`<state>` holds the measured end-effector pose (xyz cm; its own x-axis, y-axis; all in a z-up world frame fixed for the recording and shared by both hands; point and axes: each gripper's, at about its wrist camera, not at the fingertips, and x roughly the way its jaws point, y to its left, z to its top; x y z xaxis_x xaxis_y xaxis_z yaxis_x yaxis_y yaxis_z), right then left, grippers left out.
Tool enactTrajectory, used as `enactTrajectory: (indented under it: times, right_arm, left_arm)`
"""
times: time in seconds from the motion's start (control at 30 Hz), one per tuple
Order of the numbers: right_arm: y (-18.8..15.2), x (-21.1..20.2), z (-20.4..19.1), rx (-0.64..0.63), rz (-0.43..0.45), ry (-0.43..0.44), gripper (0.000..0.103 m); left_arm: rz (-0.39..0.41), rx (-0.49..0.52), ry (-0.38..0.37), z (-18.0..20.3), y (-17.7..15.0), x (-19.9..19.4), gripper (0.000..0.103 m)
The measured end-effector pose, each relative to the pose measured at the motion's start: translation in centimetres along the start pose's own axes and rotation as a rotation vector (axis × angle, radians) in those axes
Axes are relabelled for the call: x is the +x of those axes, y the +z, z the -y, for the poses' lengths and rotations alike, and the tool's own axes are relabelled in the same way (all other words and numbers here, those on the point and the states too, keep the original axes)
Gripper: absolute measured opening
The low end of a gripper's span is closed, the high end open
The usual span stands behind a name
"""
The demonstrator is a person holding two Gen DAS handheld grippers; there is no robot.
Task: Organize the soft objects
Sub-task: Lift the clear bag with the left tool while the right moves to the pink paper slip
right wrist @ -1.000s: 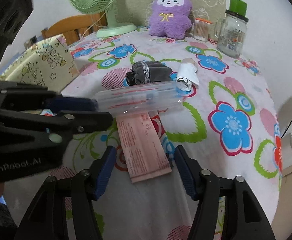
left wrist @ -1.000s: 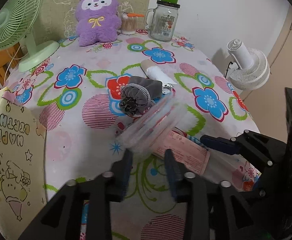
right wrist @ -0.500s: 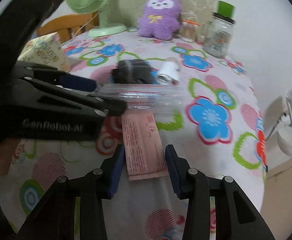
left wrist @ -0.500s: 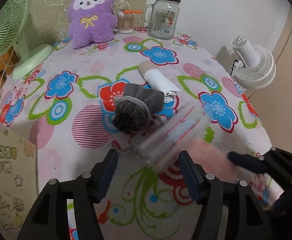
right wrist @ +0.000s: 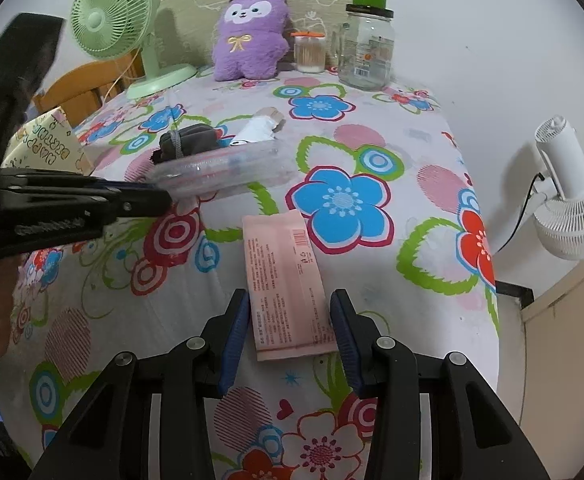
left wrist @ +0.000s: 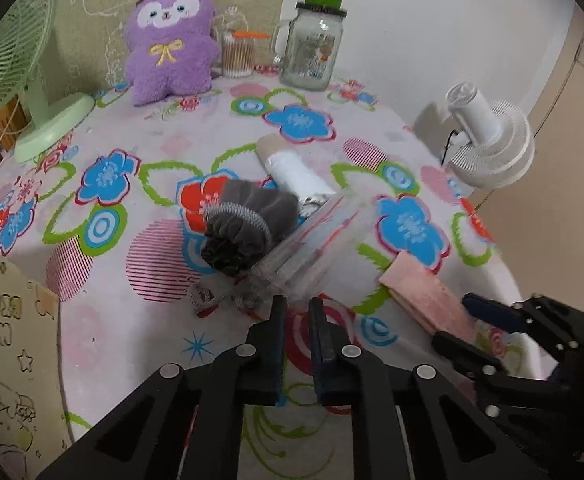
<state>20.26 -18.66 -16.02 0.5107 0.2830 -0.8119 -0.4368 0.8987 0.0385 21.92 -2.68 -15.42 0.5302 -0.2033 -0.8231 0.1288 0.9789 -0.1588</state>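
Left claw: our left claw [left wrist: 293, 312] is clenched on the near end of a clear plastic zip bag [left wrist: 311, 240], which reaches away toward one o'clock in the left wrist view; in the right wrist view the same claw [right wrist: 164, 200] comes in from nine o'clock with the bag [right wrist: 220, 170] lifted off the cloth.
Right claw: our right claw [right wrist: 290, 312] straddles the near end of a pink packet [right wrist: 286, 280], blue pads just beside its long edges; we cannot tell whether they press on it.
Pink packet: flat on the table [right wrist: 431, 168], printed side up, at the near edge; from the left wrist it shows at four o'clock [left wrist: 423, 296], beside the right claw [left wrist: 455, 322].
Grey pouch: a gathered grey fabric pouch [left wrist: 248, 226] lies at the middle of the table, touching the bag's far side.
White roll: a white wrapped roll [left wrist: 292, 168] lies just behind the pouch, toward twelve o'clock.
Plush toy: a purple plush [left wrist: 168, 40] sits upright at the far edge, against a patterned backing.
Far edge: a cotton-swab tub [left wrist: 238, 54] and a handled glass jar with a green top [left wrist: 311, 48] stand right of the plush.
Fans: a green desk fan [right wrist: 120, 24] stands at eleven o'clock on the table; a white fan [right wrist: 571, 200] is off the table at three o'clock.
Card: a "Happy Birthday" paper bag [left wrist: 8, 360] sits at eight o'clock.
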Motion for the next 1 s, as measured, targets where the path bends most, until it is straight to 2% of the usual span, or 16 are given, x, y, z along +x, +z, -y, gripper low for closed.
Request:
enactTrajectory:
  times: [0.17, 0.43, 0.63, 0.73, 0.77, 0.8, 0.87, 0.93, 1.0]
  right_arm:
    - [0.0, -0.2, 0.3, 0.015, 0.006, -0.001, 0.044]
    - [-0.1, -0.6, 0.5, 0.035, 0.014, -0.003, 0.044]
    - [-0.1, -0.6, 0.6, 0.045, 0.017, -0.001, 0.044]
    - [-0.1, -0.5, 0.5, 0.052, 0.014, 0.002, 0.044]
    - [-0.1, -0.5, 0.5, 0.052, 0.014, 0.002, 0.044]
    - [-0.1, -0.5, 0.5, 0.052, 0.014, 0.002, 0.044]
    - [-0.1, -0.6, 0.3, 0.051, 0.015, 0.003, 0.044]
    - [-0.1, -0.7, 0.3, 0.047, 0.015, 0.004, 0.044]
    - [-0.2, -0.8, 0.4, 0.047, 0.016, -0.001, 0.044]
  left_arm:
    - [0.039, 0.0, -0.033, 0.3, -0.1, -1.6, 0.007]
    - [0.039, -0.022, -0.075, 0.0, -0.8, -2.9, 0.006]
    - [0.038, -0.049, -0.113, -0.3, -2.9, -4.9, 0.006]
    - [0.032, -0.042, -0.11, -0.3, -3.7, -5.1, 0.007]
    - [0.029, -0.045, -0.105, -0.4, -3.7, -4.9, 0.01]
    - [0.027, -0.047, -0.098, -0.5, -3.6, -4.8, 0.026]
    - [0.018, -0.042, -0.085, -0.5, -3.0, -4.2, 0.046]
    - [0.033, -0.041, -0.045, -0.4, -2.6, -4.0, 0.055]
    - [0.043, -0.029, -0.031, 0.0, -1.8, -3.7, 0.073]
